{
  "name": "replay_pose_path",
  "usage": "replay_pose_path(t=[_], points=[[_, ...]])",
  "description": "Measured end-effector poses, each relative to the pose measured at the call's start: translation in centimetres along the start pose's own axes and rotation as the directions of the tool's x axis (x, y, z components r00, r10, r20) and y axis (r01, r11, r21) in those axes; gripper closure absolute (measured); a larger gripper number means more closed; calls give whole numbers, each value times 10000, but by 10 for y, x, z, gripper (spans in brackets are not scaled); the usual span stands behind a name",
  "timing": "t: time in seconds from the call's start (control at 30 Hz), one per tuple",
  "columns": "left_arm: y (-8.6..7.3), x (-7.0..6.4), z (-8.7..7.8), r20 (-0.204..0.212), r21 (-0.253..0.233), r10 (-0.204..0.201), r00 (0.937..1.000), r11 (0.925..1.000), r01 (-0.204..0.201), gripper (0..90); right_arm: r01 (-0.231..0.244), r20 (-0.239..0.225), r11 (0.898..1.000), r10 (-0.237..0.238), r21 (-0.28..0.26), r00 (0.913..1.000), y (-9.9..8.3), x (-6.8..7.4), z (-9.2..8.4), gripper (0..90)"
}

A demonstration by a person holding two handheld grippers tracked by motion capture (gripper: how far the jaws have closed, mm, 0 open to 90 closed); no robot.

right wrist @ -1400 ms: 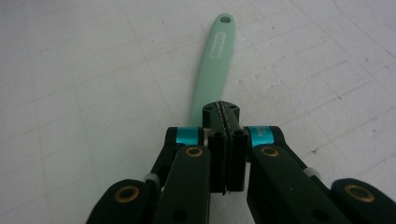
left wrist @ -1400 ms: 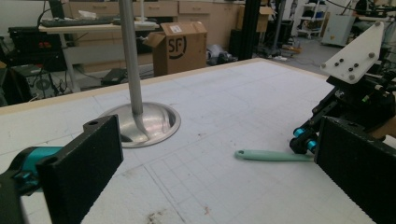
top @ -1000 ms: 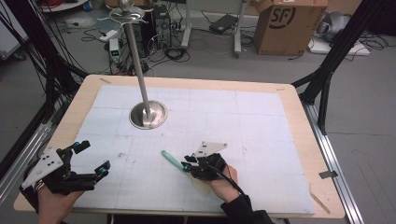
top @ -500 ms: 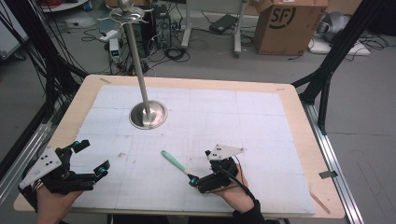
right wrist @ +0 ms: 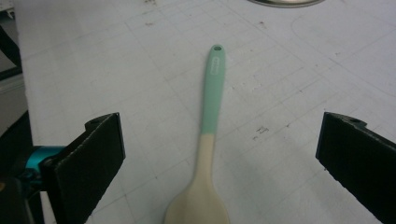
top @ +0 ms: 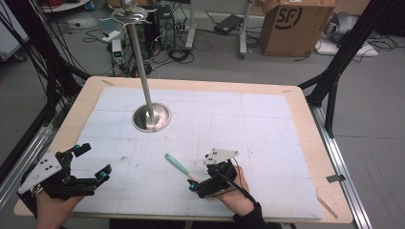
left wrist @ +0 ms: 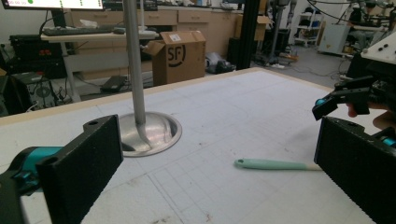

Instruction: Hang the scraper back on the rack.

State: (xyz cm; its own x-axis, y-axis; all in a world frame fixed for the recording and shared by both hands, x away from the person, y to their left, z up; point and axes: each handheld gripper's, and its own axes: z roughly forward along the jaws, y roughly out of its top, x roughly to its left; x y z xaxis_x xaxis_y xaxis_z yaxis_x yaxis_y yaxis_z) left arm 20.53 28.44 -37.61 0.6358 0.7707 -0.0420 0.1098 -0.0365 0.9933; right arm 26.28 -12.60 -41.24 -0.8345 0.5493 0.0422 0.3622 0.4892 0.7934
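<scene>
Two grippers sit at the near edge of your table, well apart. Your right gripper (top: pixel 198 183) has its jaws spread wide after just opening; the pads press on nothing. The spoon (right wrist: pixel 208 154) lies flat on the white gridded mat (top: pixel 267 138) between those jaws, touching neither one: cream bowl toward you, mint-green handle pointing away, with a small hanging hole at the far tip. A raised mark runs along the handle in the right gripper view, too small to read. From the high view the spoon (top: pixel 177 165) slants up and to the left from your right gripper.

Your left gripper (top: pixel 93 162) also stands wide open, holding nothing, at the mat's near left corner. Its own view shows the spoon (left wrist: pixel 275 164) ahead and to the right, with open mat between.

Around: a metal stand (top: pixel 143 81), a slim pole on a round dished base, rises from the far left part of the mat, well clear of the spoon. Nothing stands between either gripper and the spoon.

Beyond the table, on the floor: a cardboard box (top: pixel 296 21) printed "SF", black tripod legs (top: pixel 334 81) at right, cables and power strips at left.
</scene>
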Motion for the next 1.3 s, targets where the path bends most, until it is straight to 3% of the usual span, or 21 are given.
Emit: replay_pose_path(t=[0.17, 0.37, 0.47, 0.63, 0.93, 1.23, 1.3], points=[[-1, 0, -2, 16, 32, 10, 10000, 10000, -10, 17, -291, 6, 9980, 292, 558, 9996, 5, -3, 15, 11], [1, 1, 0, 33, -52, -60, 10000, 10000, 60, 17, -129, -321, 9914, 172, 1301, 9993, 10, -5, 25, 161], [0, 0, 1, 44, 21, -32, 10000, 10000, 32, 17, -152, -311, 9800, 218, 1982, 9993, 9, -7, 32, 249], [1, 0, 0, 29, -31, -32, 10000, 10000, 32, 17, -348, -123, 9648, 394, 2608, 9991, 9, -3, 36, 384], [-1, 3, 1, 33, 3, -127, 9999, 9999, 127, 17, 164, 303, 9348, -290, 3548, 9991, 17, 4, 41, 595], [-1, 3, 1, 29, 7, -127, 9999, 9999, 127, 17, -228, 557, 8925, -27, 4505, 9984, 28, 9, 45, 664], [-1, 3, 1, 5, 2, -131, 9999, 9999, 131, 17, -264, 611, 8875, -20, 4600, 9981, 29, 11, 46, 689]])
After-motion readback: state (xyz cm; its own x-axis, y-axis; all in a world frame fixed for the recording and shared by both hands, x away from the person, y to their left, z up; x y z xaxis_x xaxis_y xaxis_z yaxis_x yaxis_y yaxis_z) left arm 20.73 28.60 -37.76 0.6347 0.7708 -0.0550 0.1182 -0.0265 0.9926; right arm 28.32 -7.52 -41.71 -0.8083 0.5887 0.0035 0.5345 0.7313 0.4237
